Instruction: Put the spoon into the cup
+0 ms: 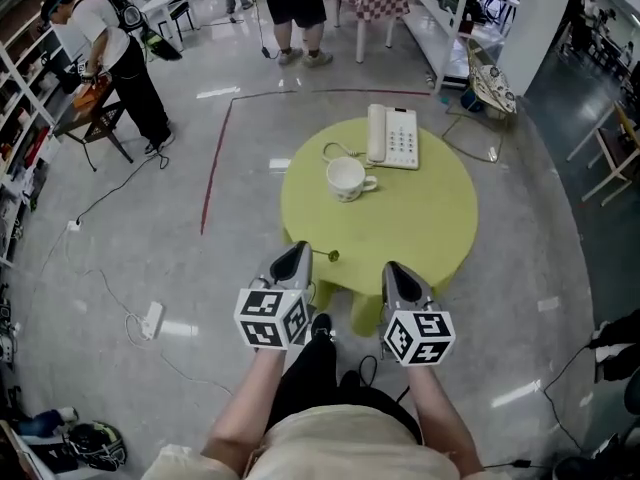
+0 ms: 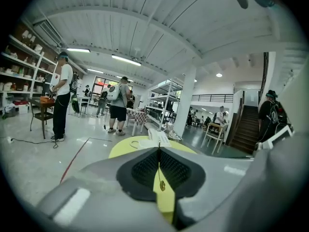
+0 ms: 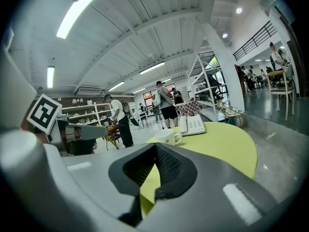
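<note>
A small spoon with a gold bowl (image 1: 326, 254) hangs by its thin handle from my left gripper (image 1: 300, 250), which is shut on it over the front edge of the round yellow-green table (image 1: 430, 228). In the left gripper view the handle runs down from the closed tips (image 2: 158, 150) to the spoon's bowl (image 2: 162, 184). The white cup (image 1: 346, 178) stands upright mid-table, beyond both grippers, and shows ahead in the right gripper view as the cup (image 3: 166, 137). My right gripper (image 1: 393, 268) is shut and empty, its tips (image 3: 155, 146) meeting.
A white desk phone (image 1: 393, 136) with a coiled cord lies behind the cup. A person (image 1: 110, 58) works at a shelf far left, and others stand at the back. Cables and a power strip (image 1: 152, 318) lie on the floor left. A chair (image 1: 490, 88) stands right.
</note>
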Demonstrator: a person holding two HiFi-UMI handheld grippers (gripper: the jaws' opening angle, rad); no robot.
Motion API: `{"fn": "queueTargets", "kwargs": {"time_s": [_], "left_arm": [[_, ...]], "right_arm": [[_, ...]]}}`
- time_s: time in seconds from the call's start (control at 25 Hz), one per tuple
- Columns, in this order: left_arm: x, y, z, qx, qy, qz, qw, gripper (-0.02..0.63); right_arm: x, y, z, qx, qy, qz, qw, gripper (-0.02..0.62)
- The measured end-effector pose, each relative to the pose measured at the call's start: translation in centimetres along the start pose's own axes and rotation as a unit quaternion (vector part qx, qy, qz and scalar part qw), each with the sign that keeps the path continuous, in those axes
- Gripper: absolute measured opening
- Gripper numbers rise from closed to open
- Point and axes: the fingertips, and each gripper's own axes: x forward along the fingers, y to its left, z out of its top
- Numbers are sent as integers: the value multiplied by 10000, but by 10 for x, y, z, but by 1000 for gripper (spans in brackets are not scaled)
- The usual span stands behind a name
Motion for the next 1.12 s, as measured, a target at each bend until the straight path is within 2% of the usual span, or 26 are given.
{"fn": "queueTargets", "kwargs": {"time_s": [0.56,1.12], "left_arm": [[75,65,29,-124,158,-269,9994,6],[111,78,69,-77,10,-755,9971,6]], "right_arm": [[95,-4,12,114,171,-345,9992,-2],[130,-10,24,172,115,-749,9970,-1]]}}
